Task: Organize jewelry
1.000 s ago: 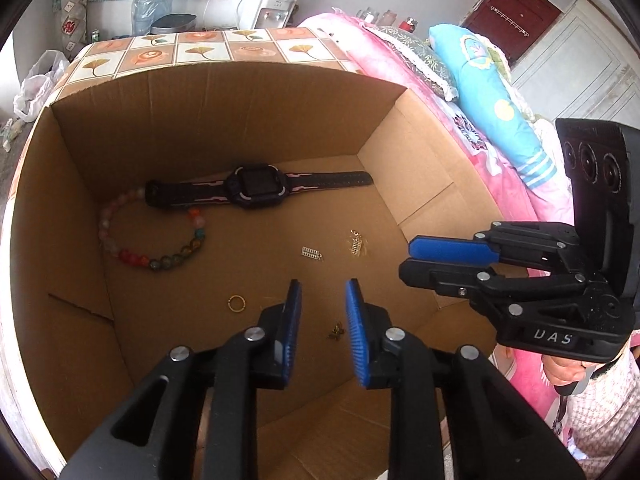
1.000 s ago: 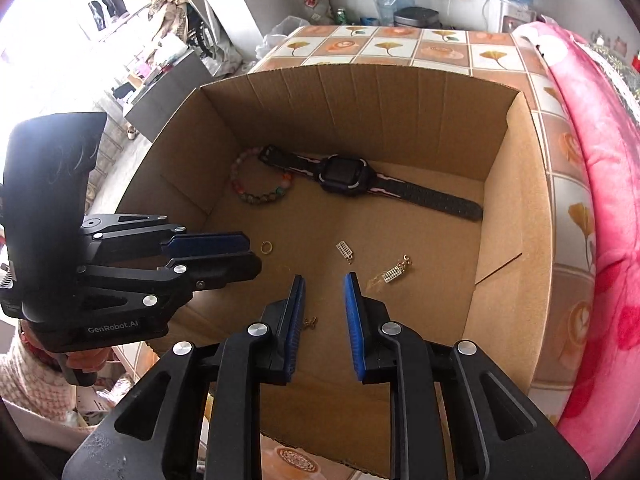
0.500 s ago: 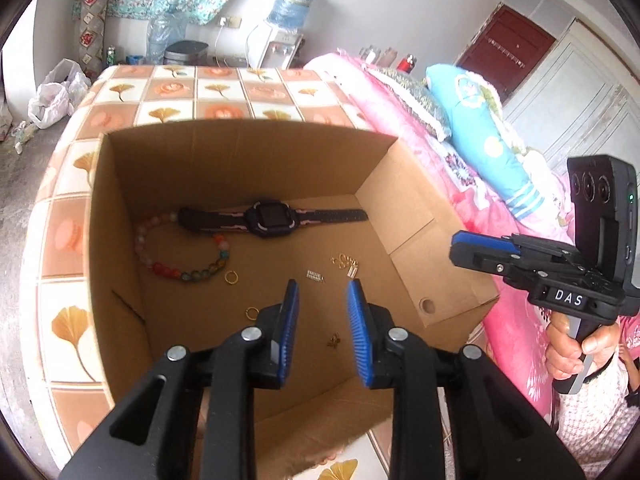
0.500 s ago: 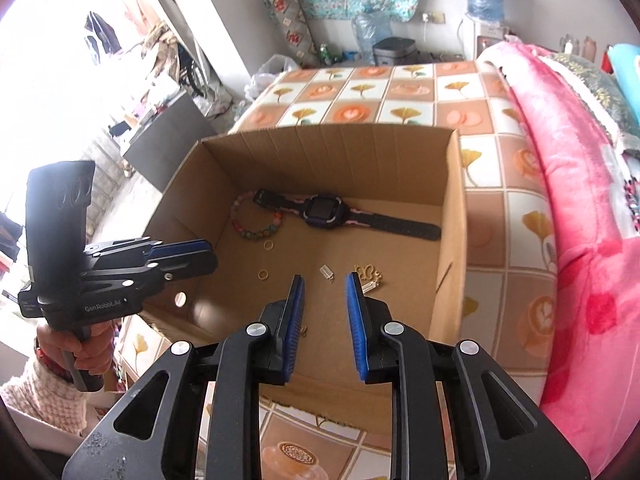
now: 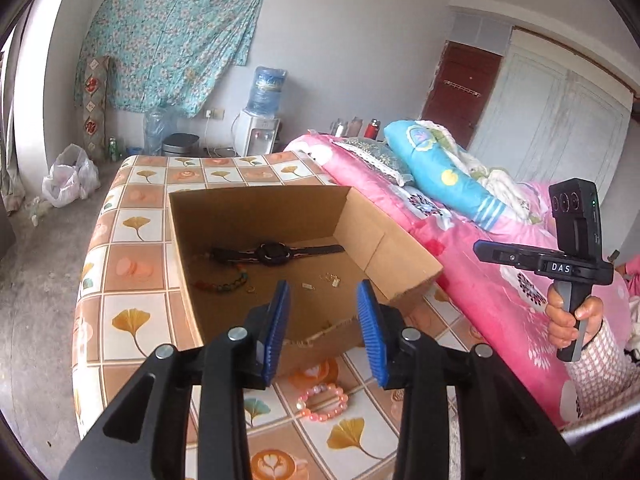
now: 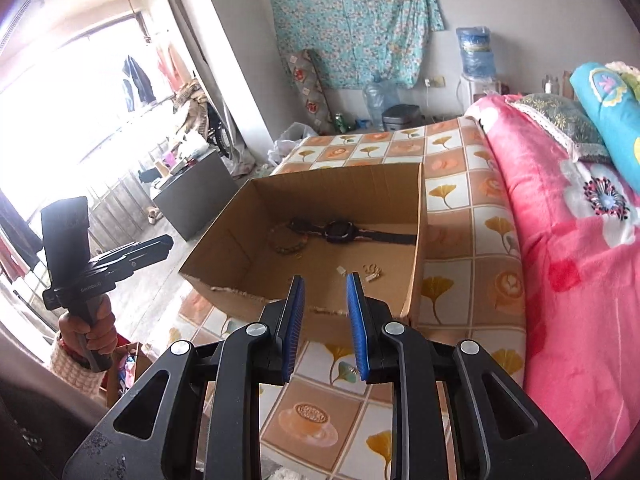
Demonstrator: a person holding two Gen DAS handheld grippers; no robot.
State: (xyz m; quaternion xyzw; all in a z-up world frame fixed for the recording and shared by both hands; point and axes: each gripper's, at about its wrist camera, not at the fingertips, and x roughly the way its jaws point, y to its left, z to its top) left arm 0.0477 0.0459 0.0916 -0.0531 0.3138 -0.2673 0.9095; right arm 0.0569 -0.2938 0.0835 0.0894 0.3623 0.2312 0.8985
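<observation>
Two claws hang empty above the near edge of the tiled surface (image 5: 132, 260), both well back from the cardboard box (image 5: 256, 216). The left claw (image 5: 323, 332) has just been opening, its blue pads standing wide apart with nothing between them; I judge it is readying for the pink bead bracelet (image 5: 322, 402), which lies outside the box on the near tiles just below it. The right claw (image 6: 323, 328) is slightly apart and also holds nothing. Farther off, inside the box, sorted pieces rest on the floor: small gold pieces (image 5: 332, 279), a multicoloured bead bracelet (image 5: 222, 285), then a black wristwatch (image 5: 274, 253) laid along the far wall.
</observation>
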